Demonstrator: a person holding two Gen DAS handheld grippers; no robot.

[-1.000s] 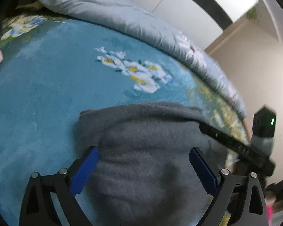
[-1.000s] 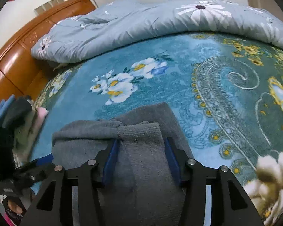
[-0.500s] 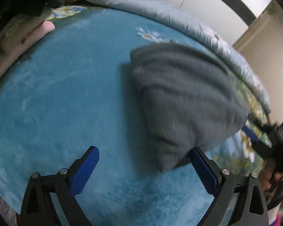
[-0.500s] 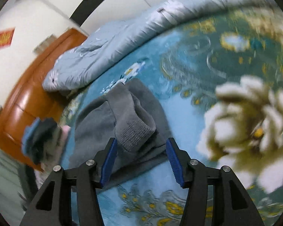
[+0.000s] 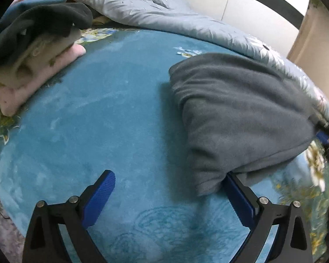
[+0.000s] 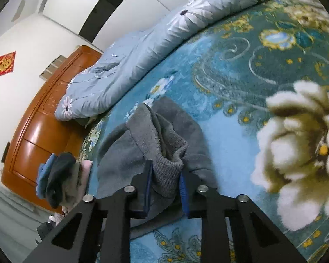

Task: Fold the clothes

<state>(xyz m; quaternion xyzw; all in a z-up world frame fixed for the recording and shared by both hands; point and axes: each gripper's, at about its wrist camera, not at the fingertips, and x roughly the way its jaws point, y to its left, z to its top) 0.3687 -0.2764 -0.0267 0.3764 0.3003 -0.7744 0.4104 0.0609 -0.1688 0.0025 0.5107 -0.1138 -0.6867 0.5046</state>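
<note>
A folded grey fleece garment [image 5: 241, 114] lies on the blue floral blanket [image 5: 109, 120], to the right in the left wrist view. My left gripper [image 5: 171, 190] is open and empty, its right finger just under the garment's near corner. My right gripper [image 6: 165, 175] is shut on the garment's ribbed cuff [image 6: 166, 166], with the rest of the grey garment [image 6: 125, 153] bunched beyond it. The right gripper shows blurred at the right edge of the left wrist view [image 5: 324, 131].
A stack of folded clothes [image 5: 33, 50] sits at the left, also in the right wrist view [image 6: 61, 177]. A pale blue quilt [image 5: 175, 19] lies along the far side. A wooden headboard [image 6: 39, 120] stands behind the bed.
My left gripper has let go of the garment and pulled back and left. My right gripper has closed tighter on the cuff and swung the garment round on the blanket.
</note>
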